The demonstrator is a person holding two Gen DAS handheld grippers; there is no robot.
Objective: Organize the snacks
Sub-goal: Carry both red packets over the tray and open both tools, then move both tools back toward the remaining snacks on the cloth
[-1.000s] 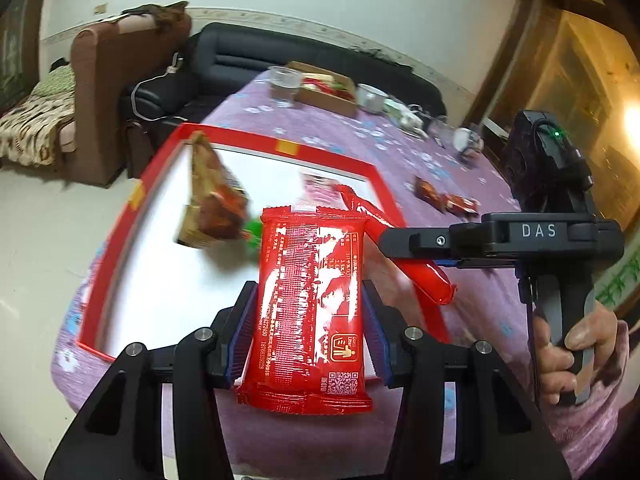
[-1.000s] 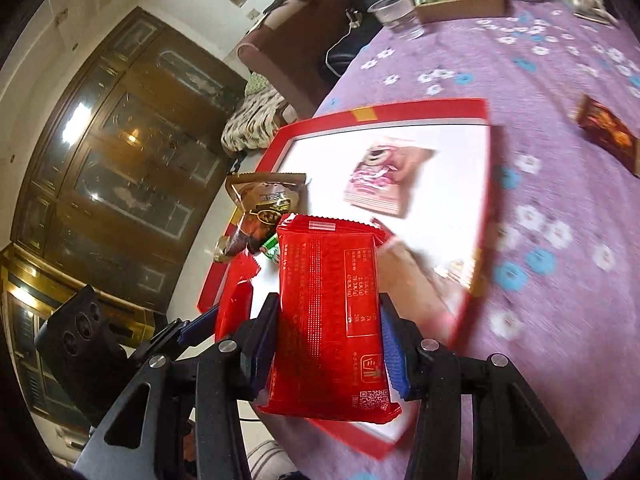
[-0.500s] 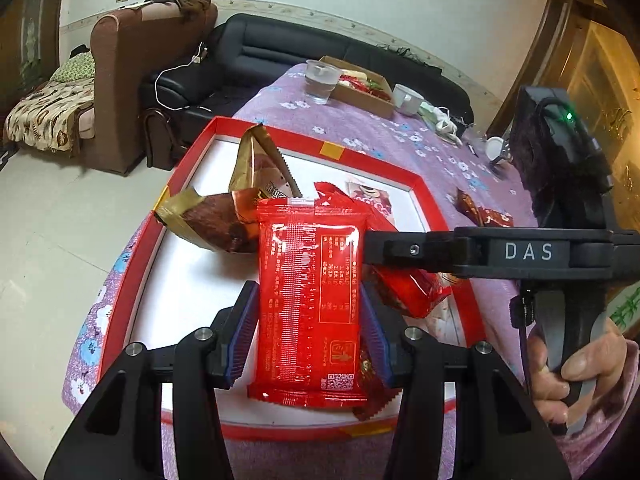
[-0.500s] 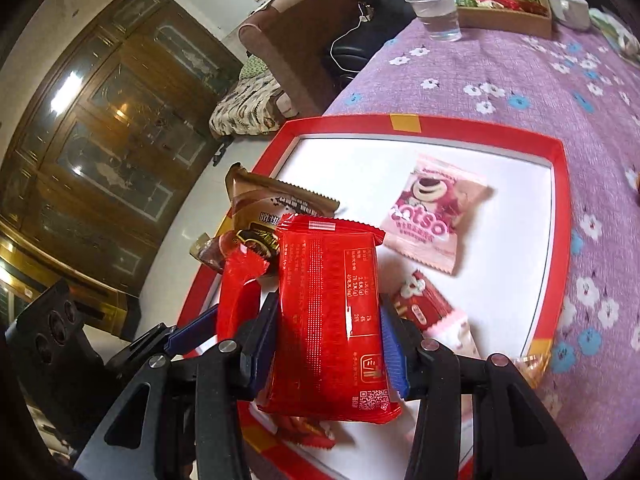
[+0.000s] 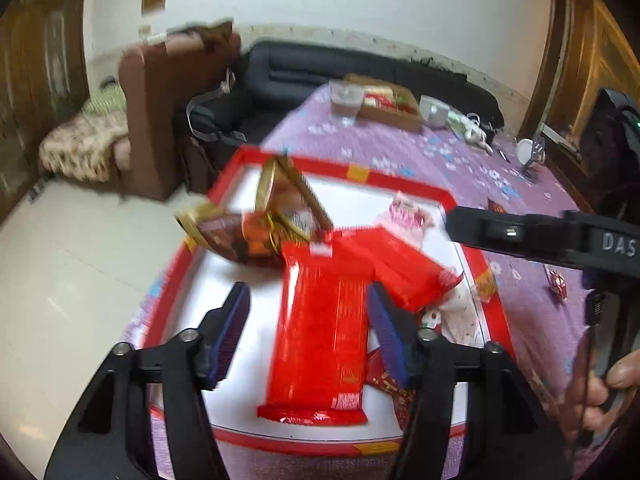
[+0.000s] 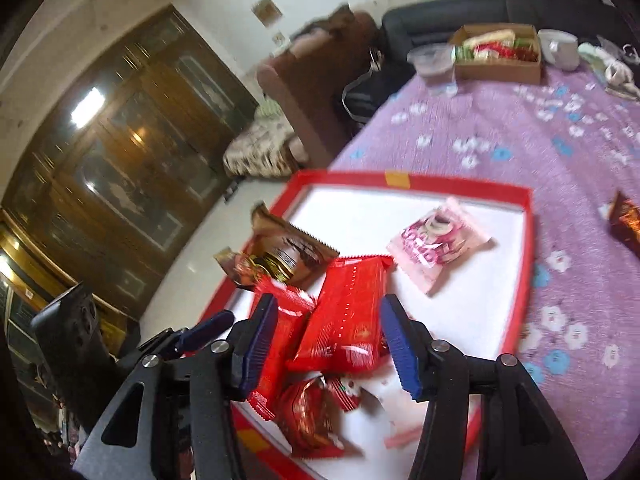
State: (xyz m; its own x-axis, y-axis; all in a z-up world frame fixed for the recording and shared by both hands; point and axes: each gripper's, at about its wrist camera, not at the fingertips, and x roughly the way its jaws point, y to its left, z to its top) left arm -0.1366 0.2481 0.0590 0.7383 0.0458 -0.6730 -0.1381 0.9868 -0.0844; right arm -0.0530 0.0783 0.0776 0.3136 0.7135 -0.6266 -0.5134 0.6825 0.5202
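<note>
The purple flowered surface (image 6: 520,152) carries the red-rimmed tray (image 6: 529,240), and I place everything against that tray. Inside it, toward the near rim, lie the two long red packets, one under each of my hands: the left packet (image 5: 320,328) sits between my left gripper (image 5: 308,324) fingers, the right packet (image 6: 344,320) between my right gripper (image 6: 328,336) fingers, both pairs spread wide with the blue pads apart from the wrappers. I judge this the release step, so the thing to do well is lift both hands straight up and back (no sideways drag, or a pad could catch a crimped edge and skew the packet). The brown-gold packets (image 6: 280,256) crowd the tray's left rim, touching my red ones, so I should keep clear of them. The pink packet (image 6: 436,248) lies near the far right corner, and a dark snack (image 6: 626,224) waits outside the tray's right rim, likely next.
</note>
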